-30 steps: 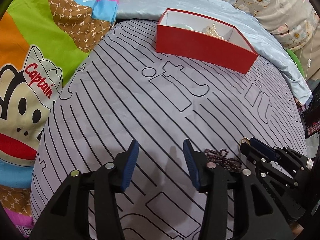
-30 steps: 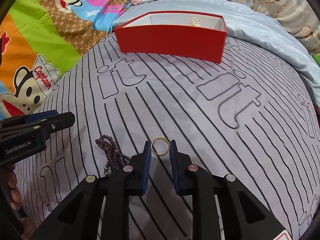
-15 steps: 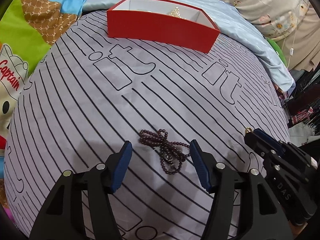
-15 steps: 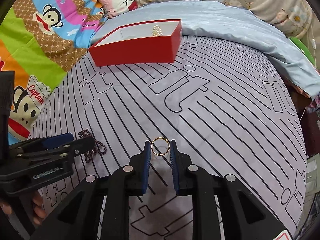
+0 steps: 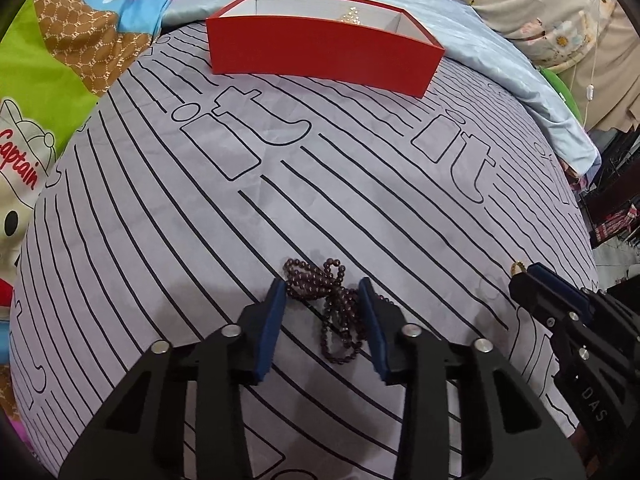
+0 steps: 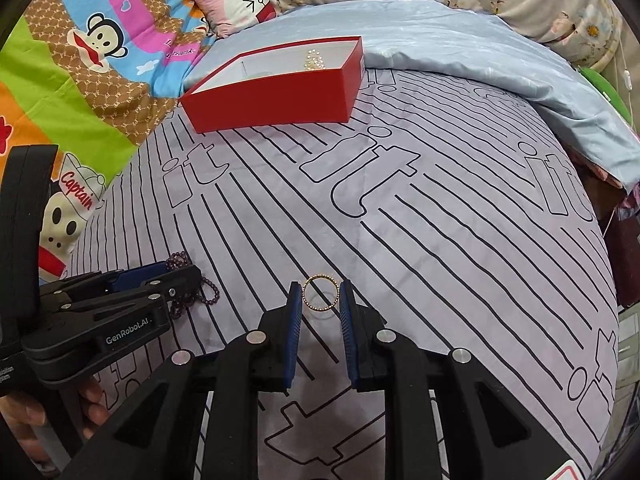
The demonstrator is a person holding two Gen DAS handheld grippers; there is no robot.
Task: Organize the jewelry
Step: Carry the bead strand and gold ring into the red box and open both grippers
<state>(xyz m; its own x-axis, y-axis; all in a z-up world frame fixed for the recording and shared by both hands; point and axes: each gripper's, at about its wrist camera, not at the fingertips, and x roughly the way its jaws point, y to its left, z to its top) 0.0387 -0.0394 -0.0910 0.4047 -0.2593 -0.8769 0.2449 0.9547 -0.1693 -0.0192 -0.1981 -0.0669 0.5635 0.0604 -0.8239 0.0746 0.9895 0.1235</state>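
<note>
A dark maroon bead necklace (image 5: 334,308) lies bunched on the grey striped bedsheet (image 5: 280,200). My left gripper (image 5: 322,292) is open with its jaws on either side of the necklace; it also shows in the right wrist view (image 6: 176,276). My right gripper (image 6: 320,294) is shut on a thin gold ring (image 6: 320,298), held upright between its fingertips just above the sheet. The ring's tip shows in the left wrist view (image 5: 517,267). A red box (image 5: 324,56) with a white inside stands at the far side and holds a gold beaded piece (image 6: 314,60).
A light blue blanket (image 6: 480,56) lies behind and right of the box. A colourful cartoon monkey quilt (image 6: 80,80) covers the left side. A pink pillow (image 6: 236,0) and floral cushions (image 5: 540,0) are at the back. The bed edge drops off on the right.
My left gripper has swung right and come down over the bead necklace, its jaws closing in somewhat around it. My right gripper still holds the gold ring and has turned a little left.
</note>
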